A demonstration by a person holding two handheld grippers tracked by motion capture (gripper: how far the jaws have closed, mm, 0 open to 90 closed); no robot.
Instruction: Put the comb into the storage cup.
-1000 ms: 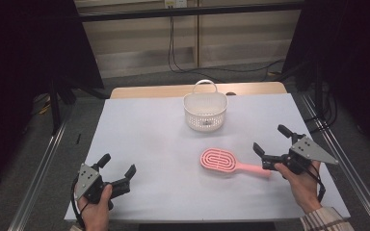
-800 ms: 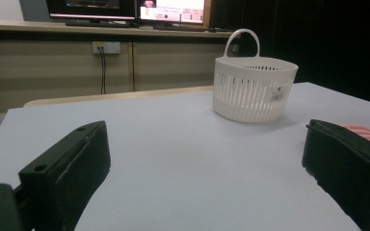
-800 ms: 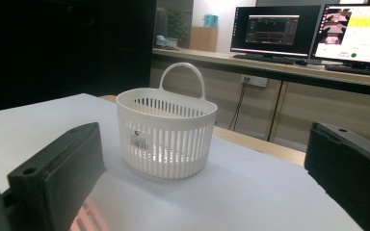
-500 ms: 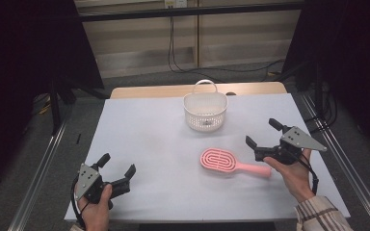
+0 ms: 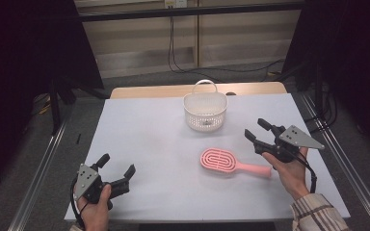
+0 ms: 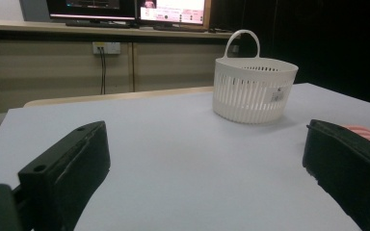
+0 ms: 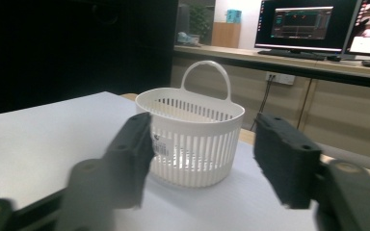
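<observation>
Right gripper (image 5: 257, 131), right of centre in the high view, has just been closing its jaws, parted on nothing, just above one pink hairbrush (image 5: 231, 163) at lower centre; one white basket (image 5: 205, 111) with an unreadable label stands upper centre; left gripper (image 5: 116, 167), lower left, gapes empty.

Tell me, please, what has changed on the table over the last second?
The right gripper lifted off the pink plastic hairbrush's handle toward the white slotted plastic basket, its jaws just closing partway on nothing. The brush, the basket and the left gripper, jaws open, stayed put.
</observation>
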